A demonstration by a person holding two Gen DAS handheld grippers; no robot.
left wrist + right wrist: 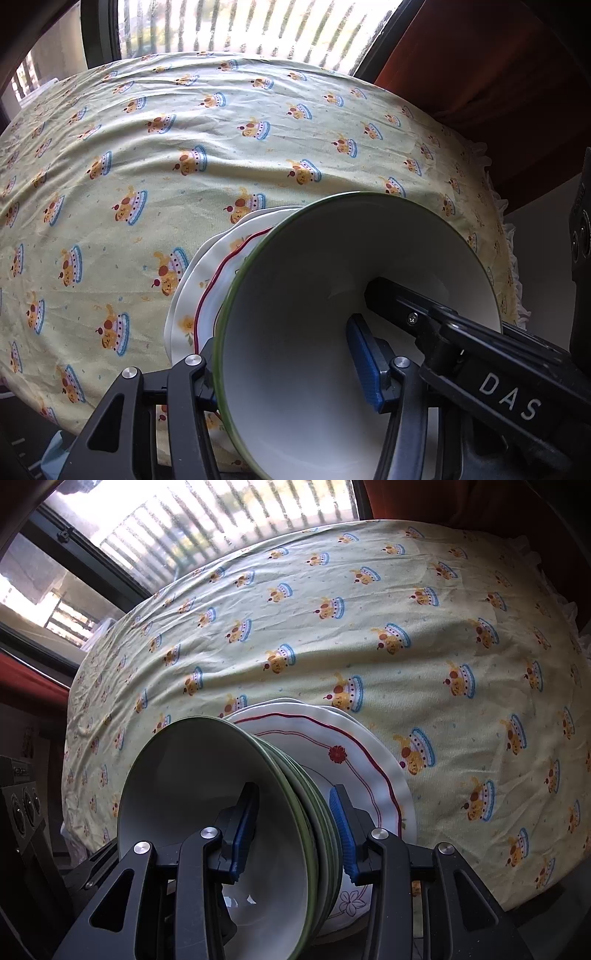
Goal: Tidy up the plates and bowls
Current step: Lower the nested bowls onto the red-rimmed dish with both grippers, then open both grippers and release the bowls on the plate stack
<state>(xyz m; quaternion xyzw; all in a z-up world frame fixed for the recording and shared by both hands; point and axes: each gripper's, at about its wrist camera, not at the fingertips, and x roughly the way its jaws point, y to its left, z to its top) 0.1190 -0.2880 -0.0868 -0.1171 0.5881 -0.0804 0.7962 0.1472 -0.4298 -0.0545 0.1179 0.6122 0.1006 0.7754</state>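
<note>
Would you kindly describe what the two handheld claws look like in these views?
Both the left claw and the right claw have black angular linkage arms with round silver pivot pins and ribbed blue pads. In the left view, the other claw's black body bears white letters "DAS".

Bowls (221, 812) nested, on plates (369, 768); plates on tablecloth (406, 646); window (221, 517) behind table.

A home — cartoon-print tablecloth (221, 155) with frilled edge, red curtain (480, 55), barred window (207, 520).
</note>
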